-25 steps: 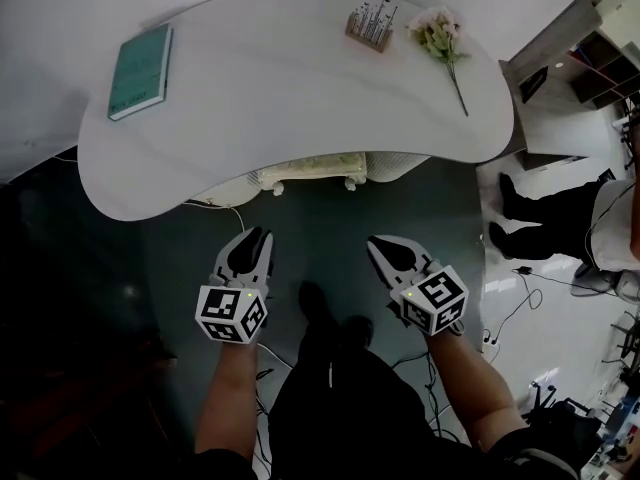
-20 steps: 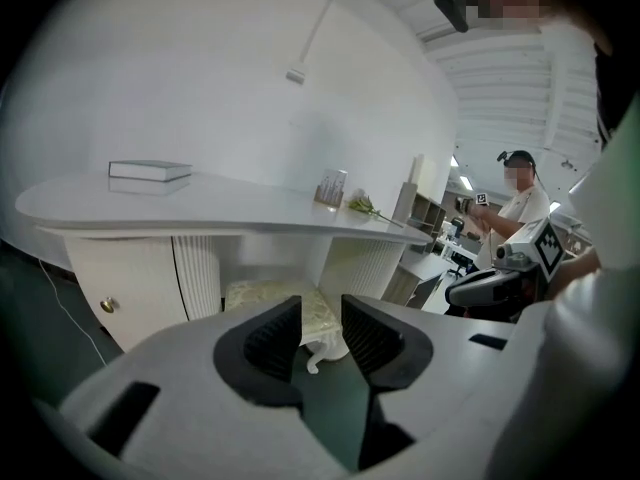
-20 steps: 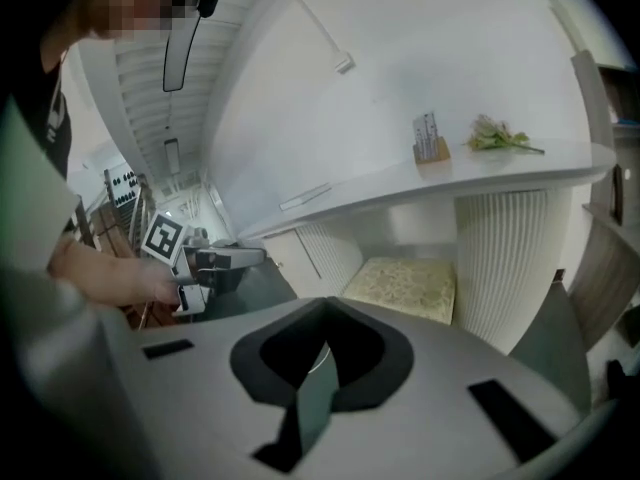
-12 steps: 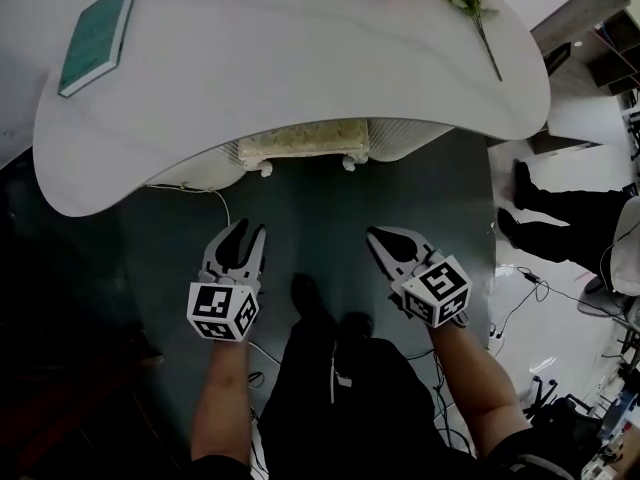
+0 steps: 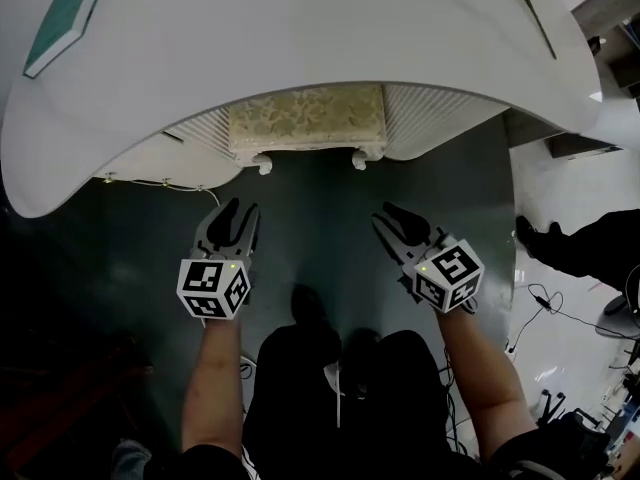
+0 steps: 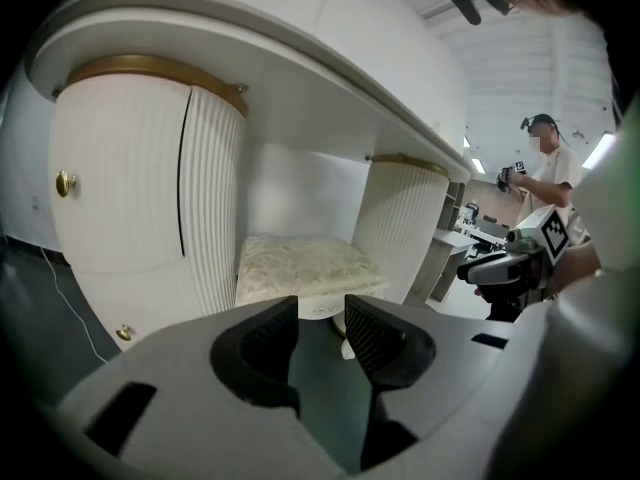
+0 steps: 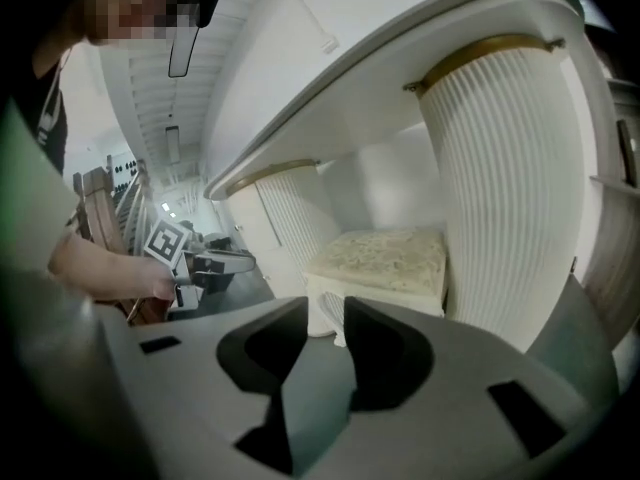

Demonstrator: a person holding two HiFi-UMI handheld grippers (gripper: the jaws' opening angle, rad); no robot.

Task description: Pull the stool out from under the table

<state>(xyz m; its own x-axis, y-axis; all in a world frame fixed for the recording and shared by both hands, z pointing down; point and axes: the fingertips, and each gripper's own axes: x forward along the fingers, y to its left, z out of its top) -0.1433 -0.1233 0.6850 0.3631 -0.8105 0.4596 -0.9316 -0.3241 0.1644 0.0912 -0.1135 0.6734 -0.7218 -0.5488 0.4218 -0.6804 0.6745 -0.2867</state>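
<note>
Head view: the stool (image 5: 305, 120) stands at 12 o'clock, tucked under the desk (image 5: 300, 28). The left gripper (image 5: 238, 209) is at its 7 o'clock and the right gripper (image 5: 392, 214) at its 5 o'clock, both clear of it over the floor (image 5: 310, 238). Left gripper view: the jaws are partly apart, have just been opening and hold nothing, with the stool ahead at 12 o'clock. Right gripper view: the jaws are likewise partly apart, have just been opening and are empty, with the stool ahead at 1 o'clock.

I have bare floor (image 5: 320, 223) ahead up to the stool (image 5: 306, 123); the left pedestal (image 5: 200, 136) and right pedestal (image 5: 432, 118) stand just beside it, and the worktop (image 5: 300, 28) overhangs it.
</note>
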